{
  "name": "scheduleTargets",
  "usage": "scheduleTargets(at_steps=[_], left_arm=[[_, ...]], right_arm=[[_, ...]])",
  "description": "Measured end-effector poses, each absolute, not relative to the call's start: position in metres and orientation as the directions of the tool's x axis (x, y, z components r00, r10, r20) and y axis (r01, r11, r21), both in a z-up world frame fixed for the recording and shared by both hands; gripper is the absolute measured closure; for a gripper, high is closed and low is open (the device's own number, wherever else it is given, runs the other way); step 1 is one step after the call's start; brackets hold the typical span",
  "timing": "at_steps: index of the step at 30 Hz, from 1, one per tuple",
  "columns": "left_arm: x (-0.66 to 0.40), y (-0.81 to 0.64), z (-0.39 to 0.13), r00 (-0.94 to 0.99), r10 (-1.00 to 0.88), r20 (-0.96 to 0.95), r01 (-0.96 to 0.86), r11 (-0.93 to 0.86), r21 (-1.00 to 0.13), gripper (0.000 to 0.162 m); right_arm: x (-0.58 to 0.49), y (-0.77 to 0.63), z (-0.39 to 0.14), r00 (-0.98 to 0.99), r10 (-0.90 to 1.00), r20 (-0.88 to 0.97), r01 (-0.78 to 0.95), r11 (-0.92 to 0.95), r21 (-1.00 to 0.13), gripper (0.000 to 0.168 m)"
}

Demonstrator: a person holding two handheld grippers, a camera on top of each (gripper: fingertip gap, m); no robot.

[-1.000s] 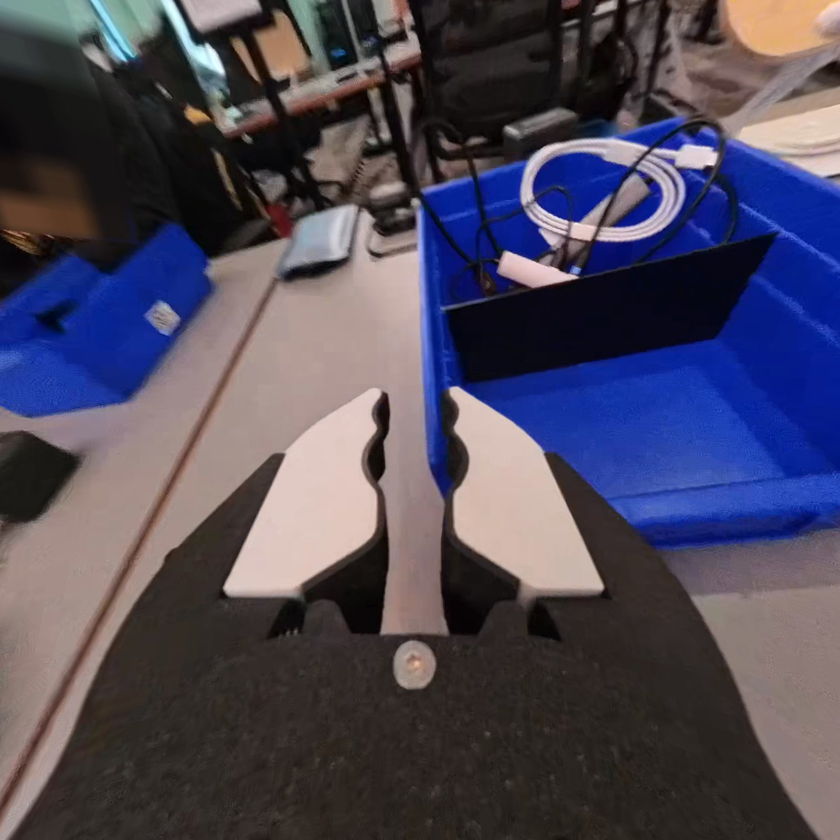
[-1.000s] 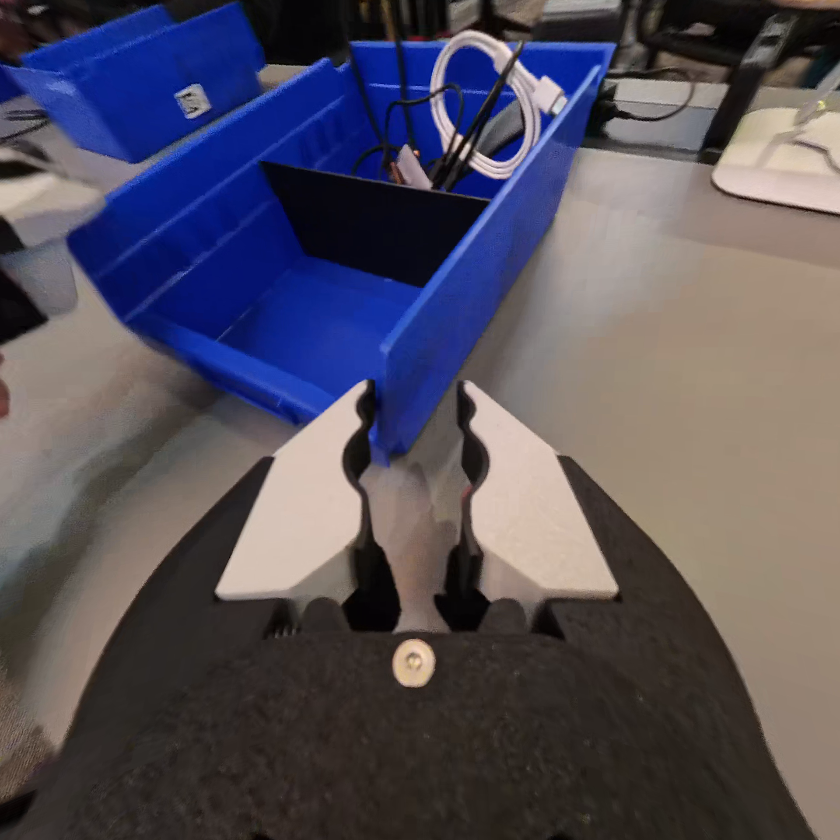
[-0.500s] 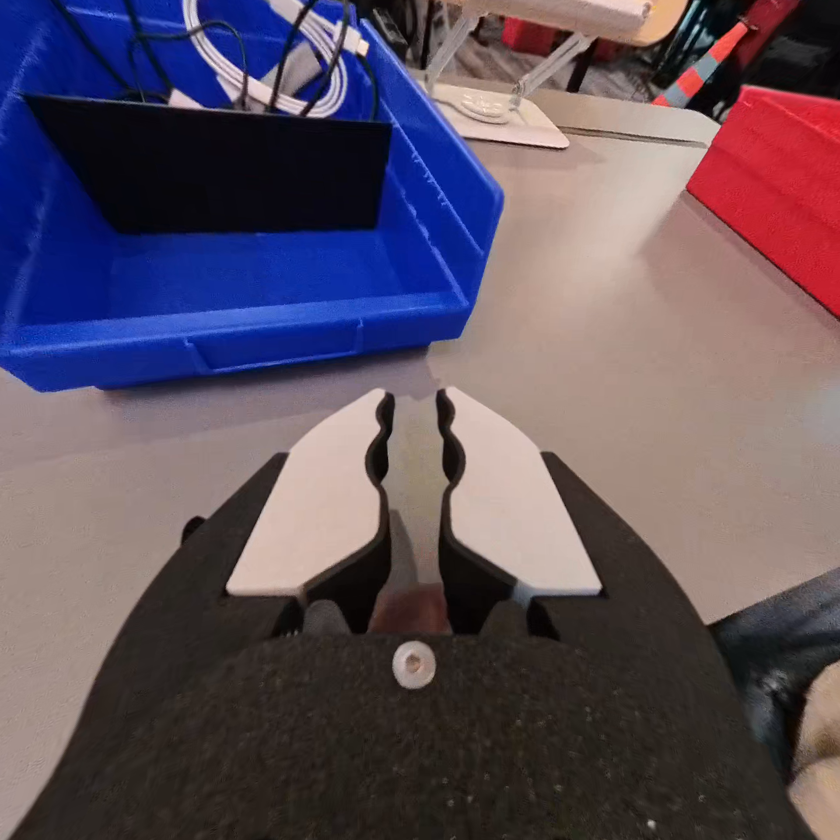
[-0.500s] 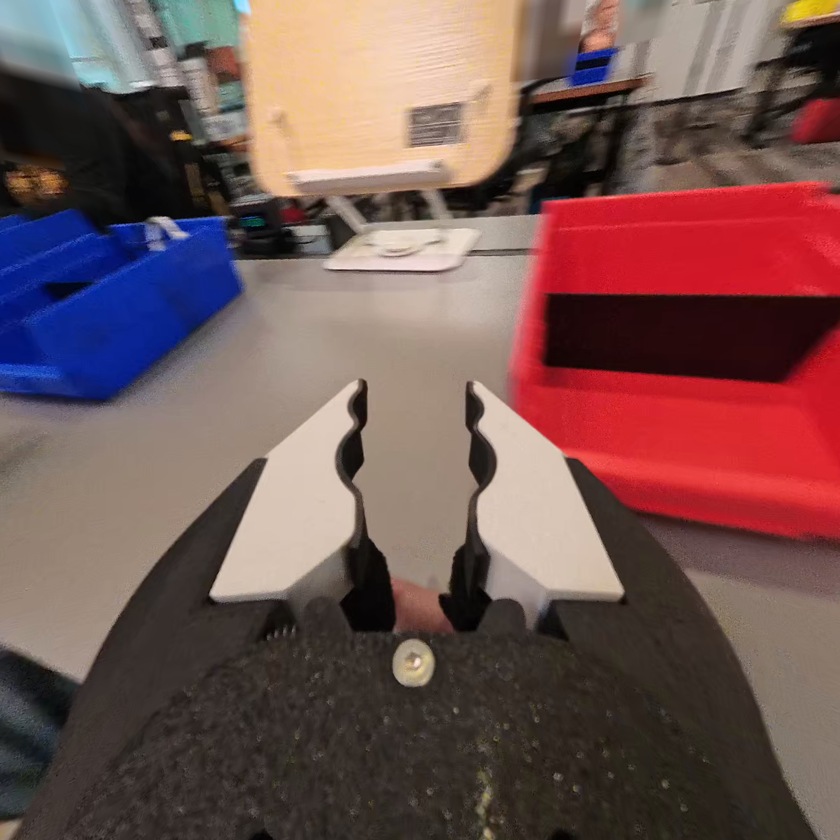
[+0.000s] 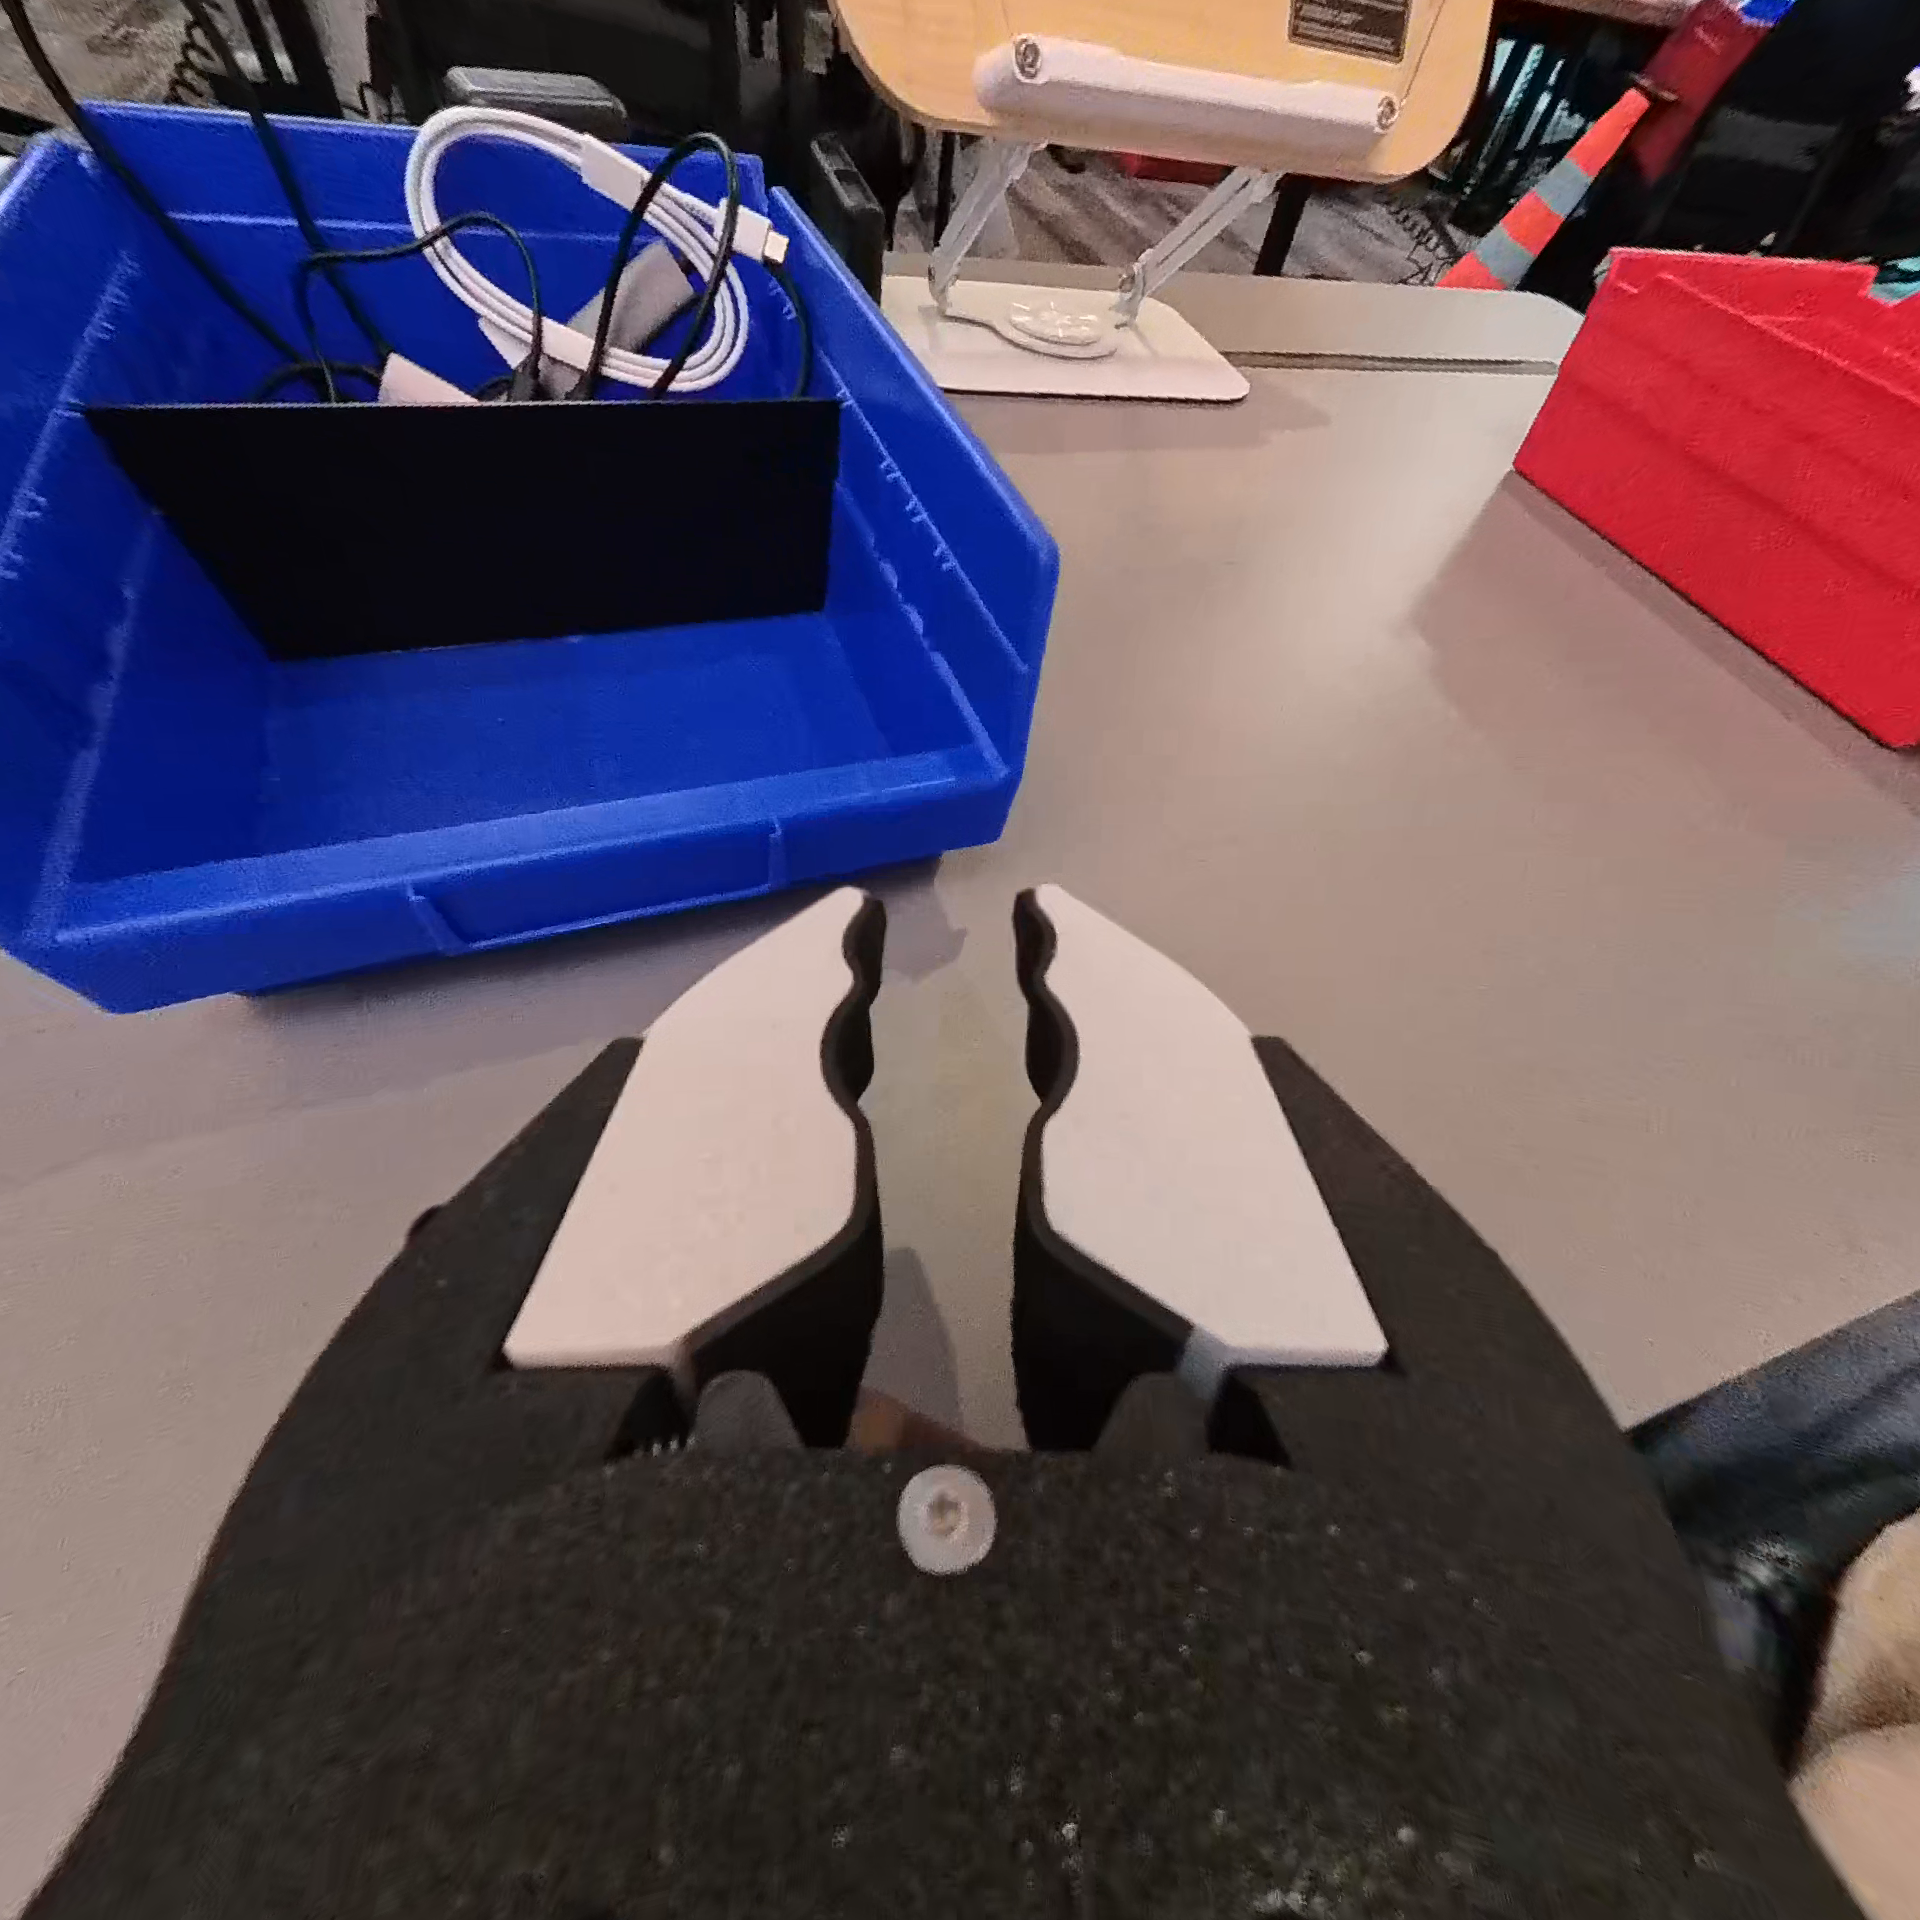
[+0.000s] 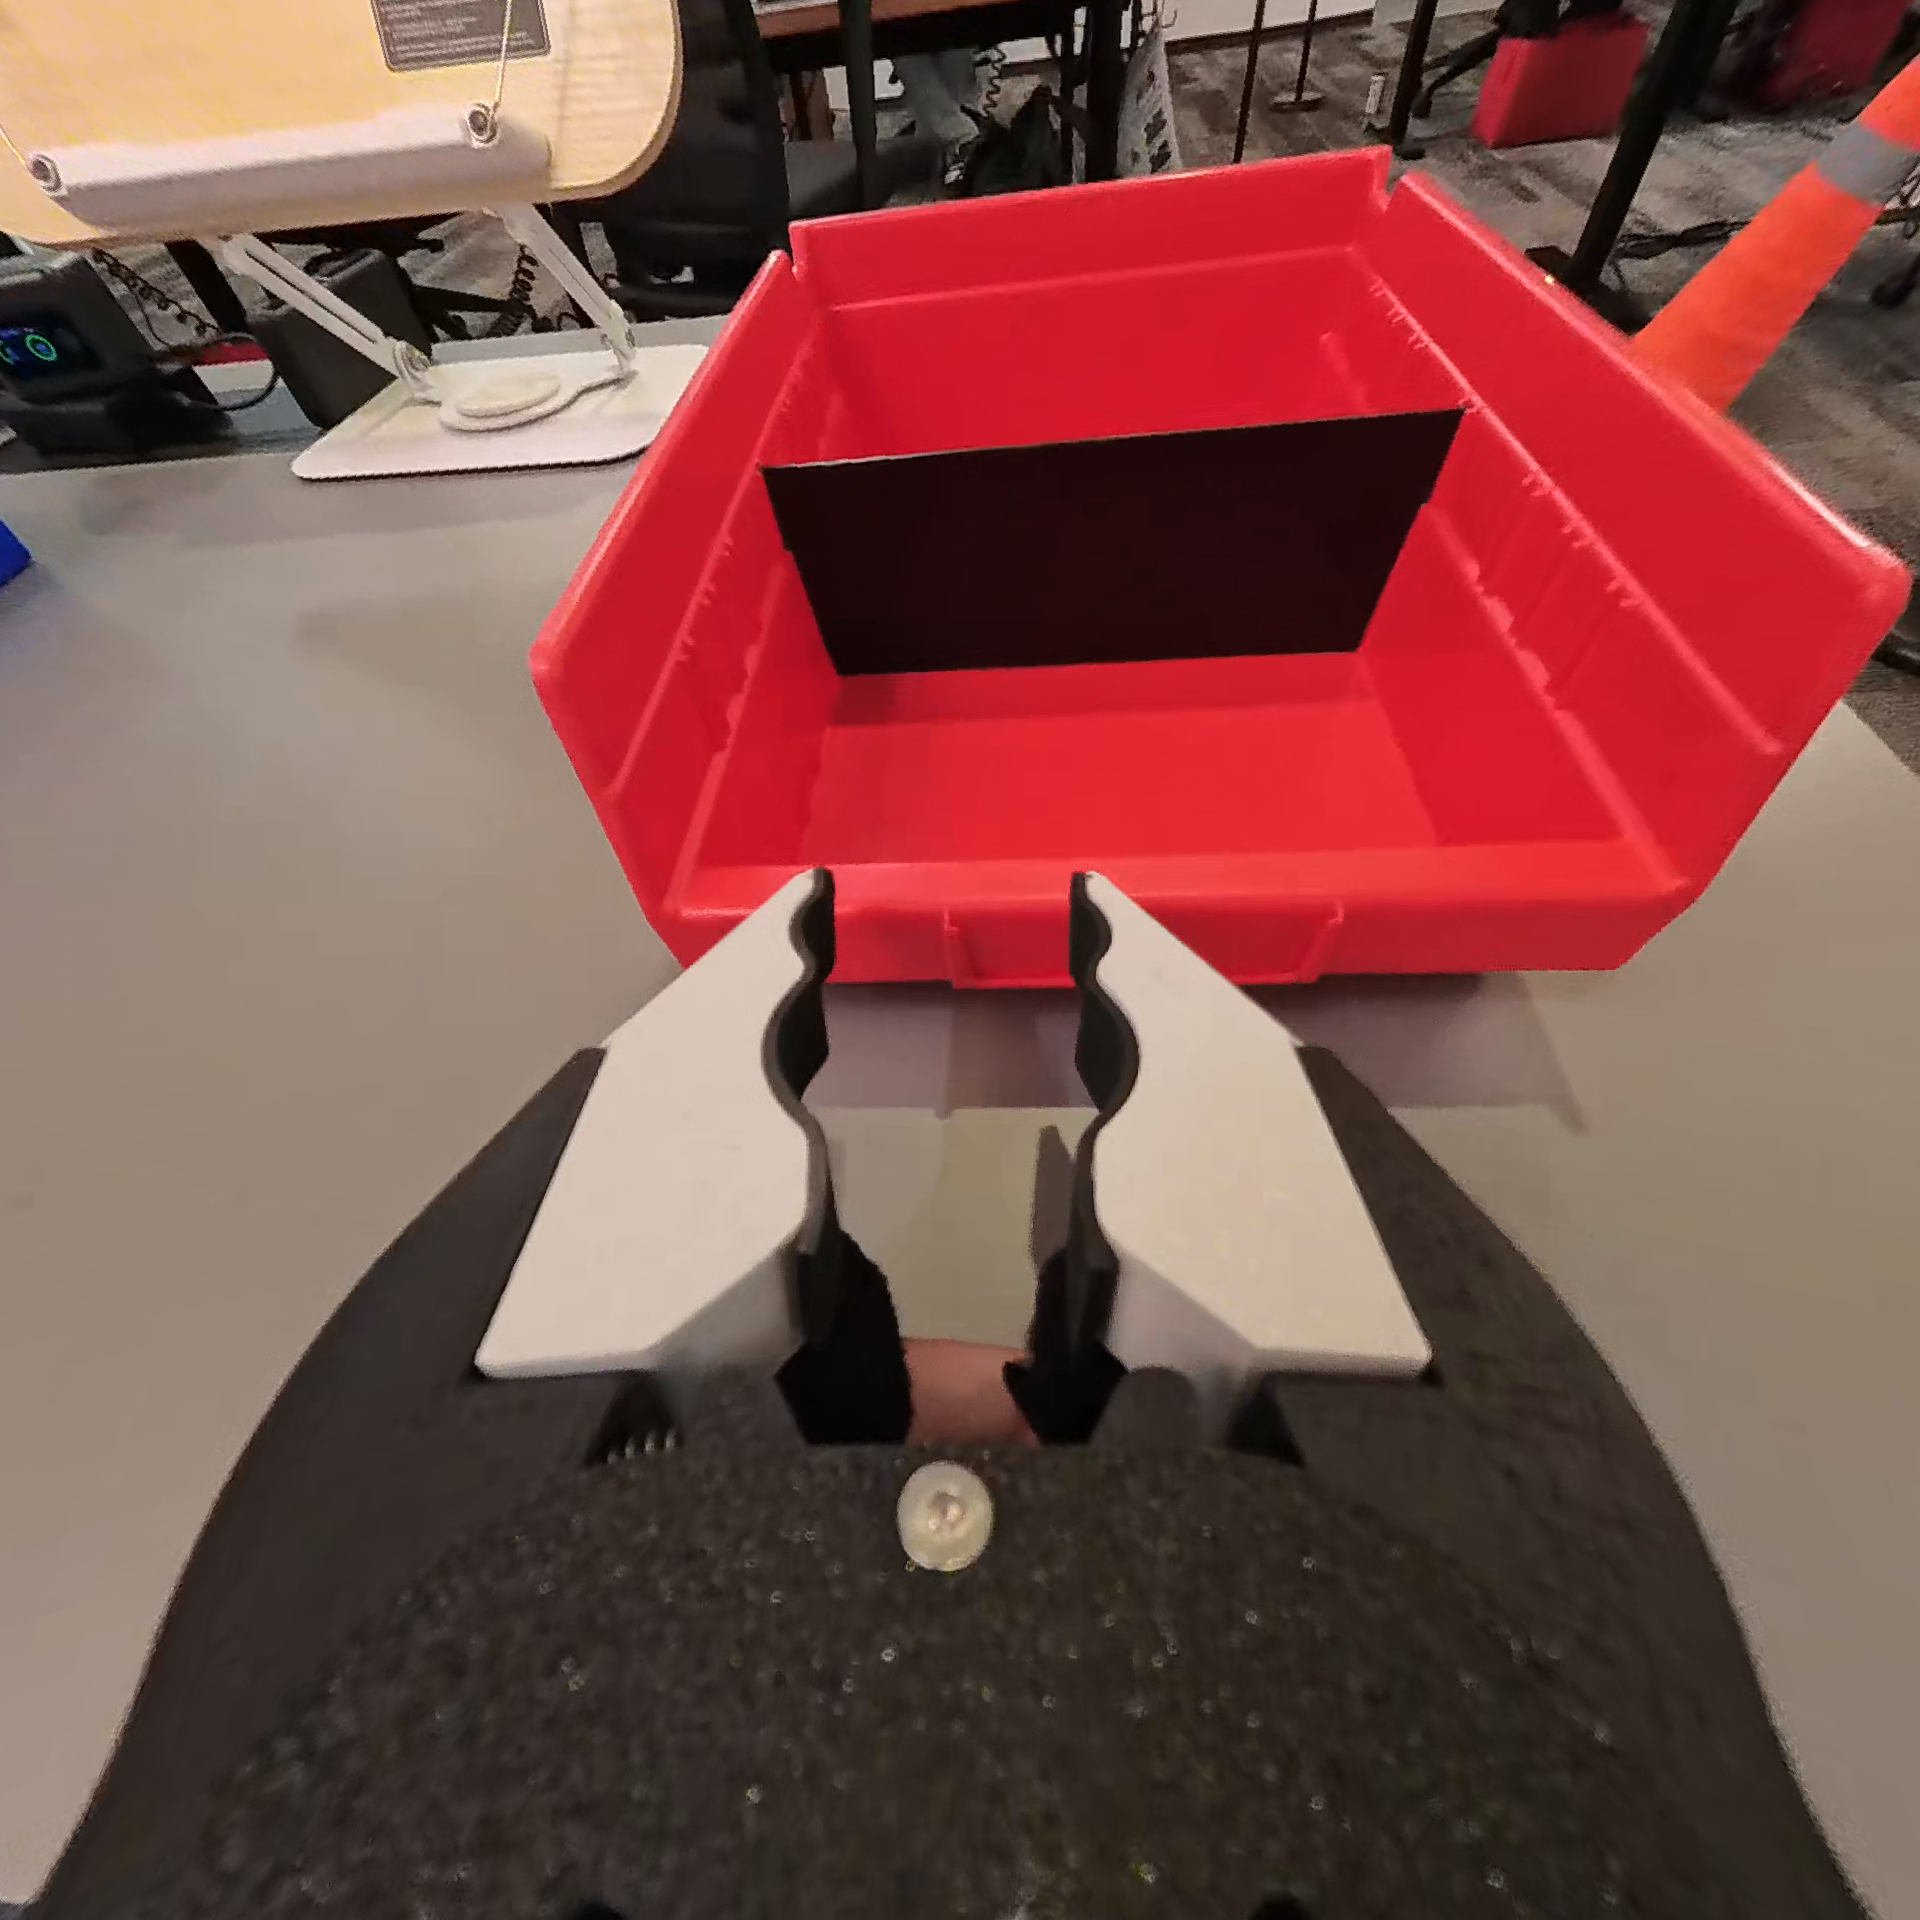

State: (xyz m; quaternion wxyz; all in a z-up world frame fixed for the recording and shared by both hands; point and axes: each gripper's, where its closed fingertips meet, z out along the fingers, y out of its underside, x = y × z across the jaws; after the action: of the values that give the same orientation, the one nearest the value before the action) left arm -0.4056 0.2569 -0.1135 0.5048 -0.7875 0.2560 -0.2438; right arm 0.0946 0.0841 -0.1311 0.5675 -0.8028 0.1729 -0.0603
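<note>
In the left wrist view my left gripper (image 5: 943, 914) is open by a narrow gap and empty, low over the grey table (image 5: 1351, 831). It is just off the front right corner of a blue bin (image 5: 582, 883). A black divider (image 5: 499, 530) splits the bin. The near compartment is empty; a coiled white cable (image 5: 665, 291) and black cables lie in the far one. In the right wrist view my right gripper (image 6: 951, 894) is open and empty, close to the front wall of a red bin (image 6: 1455, 914). Its black divider (image 6: 1101, 551) stands across it, and both compartments are empty.
The red bin (image 5: 1714, 520) also shows at the right of the left wrist view. A white stand (image 6: 499, 416) holding a wooden board stands at the table's back edge between the bins. An orange cone (image 6: 1766, 260) stands on the floor beyond. A dark sleeve (image 5: 1818, 1455) is at lower right. My hands' fingertips stand some 55 cm from each other.
Both views swung right. The left went from the blue bin's left side to its front right corner. The right turned from the blue bin to the red bin. Both grippers stayed empty.
</note>
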Motion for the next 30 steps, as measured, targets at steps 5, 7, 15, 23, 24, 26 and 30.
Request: scheduleTargets(at_steps=[5, 7, 15, 23, 24, 26, 30], left_arm=[[-0.409, 0.253, -0.115, 0.746, -0.635, 0.2, -0.13, -0.434, -0.891, 0.139], [-0.407, 0.253, -0.116, 0.736, -0.648, 0.197, -0.144, -0.435, -0.889, 0.137], [-0.384, 0.237, -0.097, 0.605, -0.767, 0.215, -0.127, -0.359, -0.925, 0.115], [-0.375, 0.214, -0.163, 0.529, -0.835, 0.151, -0.47, -0.437, -0.767, 0.105], [-0.374, 0.215, -0.161, 0.527, -0.84, 0.127, -0.478, -0.417, -0.773, 0.104], [-0.371, 0.219, -0.148, 0.528, -0.845, 0.084, -0.451, -0.363, -0.815, 0.105], [-0.365, 0.215, -0.124, 0.434, -0.884, 0.171, -0.373, -0.349, -0.86, 0.108]], right_arm=[[0.083, 0.086, -0.133, 0.941, -0.321, -0.105, -0.209, -0.31, -0.927, 0.125], [0.074, 0.088, -0.131, 0.949, -0.298, -0.105, -0.199, -0.308, -0.93, 0.125], [0.02, 0.104, -0.117, 0.99, -0.128, -0.064, -0.098, -0.284, -0.954, 0.125], [-0.046, 0.121, -0.125, 0.996, 0.087, -0.002, 0.026, -0.317, -0.948, 0.125], [-0.051, 0.122, -0.126, 0.994, 0.107, -0.012, 0.023, -0.32, -0.947, 0.125], [-0.055, 0.125, -0.128, 0.992, 0.121, -0.031, 0.012, -0.334, -0.943, 0.125], [-0.054, 0.132, -0.126, 0.988, 0.126, -0.089, -0.043, -0.326, -0.945, 0.125]])
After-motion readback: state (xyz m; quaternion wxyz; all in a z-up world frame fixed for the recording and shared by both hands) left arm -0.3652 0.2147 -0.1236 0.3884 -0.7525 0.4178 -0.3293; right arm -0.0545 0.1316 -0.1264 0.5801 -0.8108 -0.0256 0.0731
